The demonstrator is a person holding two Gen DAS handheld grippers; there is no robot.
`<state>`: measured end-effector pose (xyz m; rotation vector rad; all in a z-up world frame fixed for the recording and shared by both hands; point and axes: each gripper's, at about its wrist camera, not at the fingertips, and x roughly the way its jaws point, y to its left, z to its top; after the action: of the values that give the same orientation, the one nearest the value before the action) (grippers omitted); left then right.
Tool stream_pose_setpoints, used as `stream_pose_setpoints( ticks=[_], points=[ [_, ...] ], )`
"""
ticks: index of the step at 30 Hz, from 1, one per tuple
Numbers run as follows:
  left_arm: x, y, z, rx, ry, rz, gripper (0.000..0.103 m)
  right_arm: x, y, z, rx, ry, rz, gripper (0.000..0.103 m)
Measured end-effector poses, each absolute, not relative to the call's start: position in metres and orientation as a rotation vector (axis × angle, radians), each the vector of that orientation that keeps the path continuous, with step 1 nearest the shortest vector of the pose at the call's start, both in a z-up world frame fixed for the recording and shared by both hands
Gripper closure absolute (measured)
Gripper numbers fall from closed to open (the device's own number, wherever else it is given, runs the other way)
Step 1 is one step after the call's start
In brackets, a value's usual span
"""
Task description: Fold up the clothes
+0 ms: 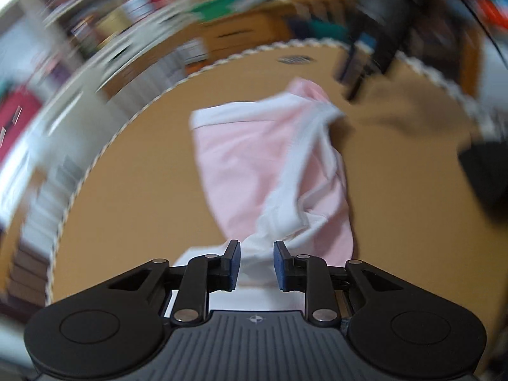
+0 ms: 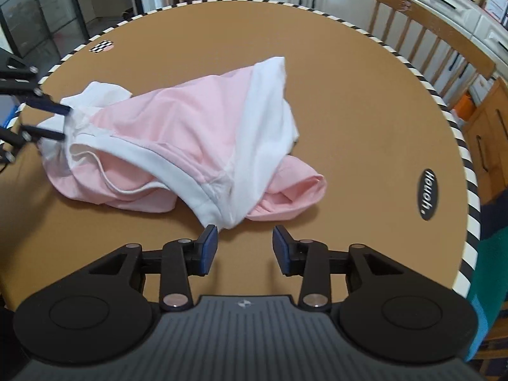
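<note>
The garment is pale pink with white bands and white trim. The surface is plain tan, its rim edged in black-and-white stripes. A black oval label with white lettering sits near the right edge, and a small black-and-white checked mark near the far left edge. Both tools, right and left, are black with blue pads.

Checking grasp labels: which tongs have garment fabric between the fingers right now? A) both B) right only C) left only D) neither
C: white fabric of the pink-and-white garment sits between the left tongs, while the right tongs are open over bare table, just short of the cloth.
</note>
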<state>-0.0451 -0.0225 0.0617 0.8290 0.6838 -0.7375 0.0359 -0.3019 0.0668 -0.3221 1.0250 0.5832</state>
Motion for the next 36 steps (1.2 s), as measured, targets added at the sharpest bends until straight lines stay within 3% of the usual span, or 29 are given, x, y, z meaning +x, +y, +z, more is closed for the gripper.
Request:
stream_pose_setpoints(
  ticks=[2,4,9,11,13,17,19,20,29,36],
  points=[
    [-0.045,-0.028,0.057,0.898,0.652,-0.779,0.075,0.036,-0.298,0.065,-0.368,1.023,0.618,0.062],
    [-0.042,-0.027,0.057,0.896,0.635,-0.792,0.063,0.034,-0.293,0.059,-0.447,1.012,0.643,0.062],
    [-0.032,-0.027,0.046,0.932,0.655,-0.829,0.061,0.029,-0.286,0.041,-0.688,0.983,0.685,0.062],
    [-0.022,-0.029,0.029,0.939,0.687,-0.823,0.065,0.027,-0.28,0.033,-0.776,0.946,0.711,0.063],
    [-0.008,-0.029,0.016,0.879,0.739,-0.825,0.089,0.025,-0.271,0.032,-0.828,0.877,0.725,0.063],
    [0.01,-0.019,0.011,0.755,0.784,-0.804,0.093,0.019,-0.258,0.036,-0.9,0.749,0.765,0.064],
    [0.015,-0.008,0.016,0.723,0.775,-0.777,0.094,0.015,-0.254,0.04,-0.933,0.685,0.793,0.074],
    [0.016,-0.002,0.021,0.706,0.769,-0.762,0.094,0.016,-0.253,0.044,-0.926,0.679,0.81,0.092],
    [0.03,0.055,0.068,0.547,0.705,-0.632,0.094,0.044,-0.265,0.117,-0.551,0.753,0.827,0.094],
    [0.01,0.092,0.153,0.369,0.57,-0.573,0.094,0.043,-0.289,0.205,-0.215,0.716,0.84,0.096]
  ],
)
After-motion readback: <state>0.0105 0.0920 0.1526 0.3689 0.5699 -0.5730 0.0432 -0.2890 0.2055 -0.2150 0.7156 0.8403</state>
